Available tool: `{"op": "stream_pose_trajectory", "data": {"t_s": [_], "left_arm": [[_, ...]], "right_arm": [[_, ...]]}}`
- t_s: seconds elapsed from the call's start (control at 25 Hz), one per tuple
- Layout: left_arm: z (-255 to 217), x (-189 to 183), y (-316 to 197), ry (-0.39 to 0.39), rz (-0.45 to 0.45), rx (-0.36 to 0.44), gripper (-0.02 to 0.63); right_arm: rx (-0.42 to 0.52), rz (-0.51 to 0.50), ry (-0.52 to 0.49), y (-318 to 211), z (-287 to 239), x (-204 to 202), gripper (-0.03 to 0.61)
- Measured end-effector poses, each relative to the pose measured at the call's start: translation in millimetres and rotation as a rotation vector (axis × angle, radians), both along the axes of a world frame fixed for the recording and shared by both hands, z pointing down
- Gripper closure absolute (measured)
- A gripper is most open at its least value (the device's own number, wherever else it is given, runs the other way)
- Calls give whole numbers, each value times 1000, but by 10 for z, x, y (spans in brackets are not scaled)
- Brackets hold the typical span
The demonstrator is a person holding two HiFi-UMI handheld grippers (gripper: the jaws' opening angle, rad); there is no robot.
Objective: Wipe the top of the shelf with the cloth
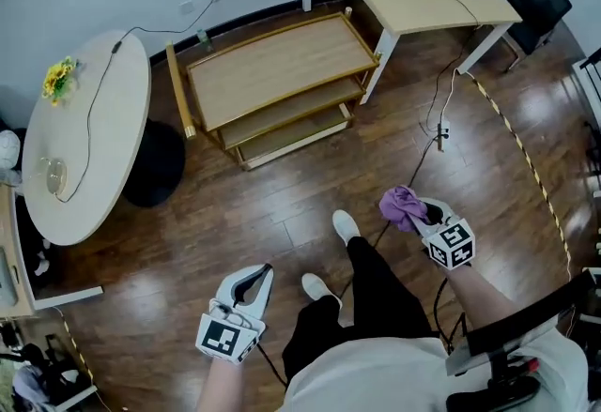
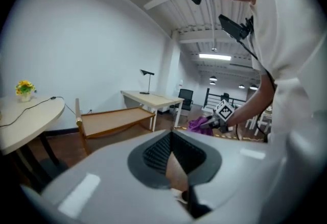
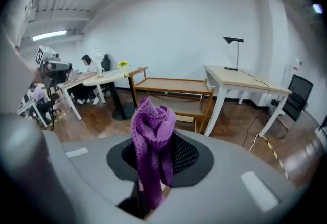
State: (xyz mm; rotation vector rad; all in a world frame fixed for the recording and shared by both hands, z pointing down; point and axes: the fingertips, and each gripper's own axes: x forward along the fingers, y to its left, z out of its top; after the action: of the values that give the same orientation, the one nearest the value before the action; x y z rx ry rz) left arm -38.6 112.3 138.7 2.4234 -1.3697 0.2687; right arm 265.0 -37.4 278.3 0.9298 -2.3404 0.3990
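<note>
Right gripper [image 1: 423, 214] clamps the purple cloth [image 1: 401, 206], well apart from the shelf [image 1: 282, 68].

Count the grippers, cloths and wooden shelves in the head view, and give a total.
Grippers: 2, the left gripper and the right gripper
Cloths: 1, the purple cloth
Shelves: 1, the wooden shelf
Total: 4
</note>
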Motion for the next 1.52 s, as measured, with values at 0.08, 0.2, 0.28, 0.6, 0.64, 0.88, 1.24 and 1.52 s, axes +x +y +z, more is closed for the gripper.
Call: {"op": "stream_pose_trajectory", "data": {"t_s": [0.08, 0.2, 0.28, 0.6, 0.64, 0.88, 1.24, 1.52], "left_arm": [[-180, 87, 167, 5, 8, 4, 592], [-487, 270, 321, 12, -13, 33, 592], [-649, 433, 438, 12, -21, 54, 592], [-1087, 1290, 740, -19, -87, 122, 592], [-1135, 1512, 789, -15, -74, 133, 592], [-1391, 2681, 1094, 1, 49, 169, 592], [-1471, 3487, 1493, 10, 113, 155, 592], [-1498, 3703, 1592, 0, 136, 165, 592]], "right_arm": [[-13, 48, -49, 262, -306, 143, 491], [5, 60, -104, 493, -747, 334, 491], [23, 41, -127, 622, -976, 413, 491], [143, -93, -281, 922, -1865, 645, 489], [149, -100, -297, 1012, -1948, 767, 489], [191, -129, -370, 1523, -2394, 1444, 488], [274, -148, -414, 2029, -2731, 2171, 488], [279, -133, -394, 2226, -2668, 2424, 488]]}}
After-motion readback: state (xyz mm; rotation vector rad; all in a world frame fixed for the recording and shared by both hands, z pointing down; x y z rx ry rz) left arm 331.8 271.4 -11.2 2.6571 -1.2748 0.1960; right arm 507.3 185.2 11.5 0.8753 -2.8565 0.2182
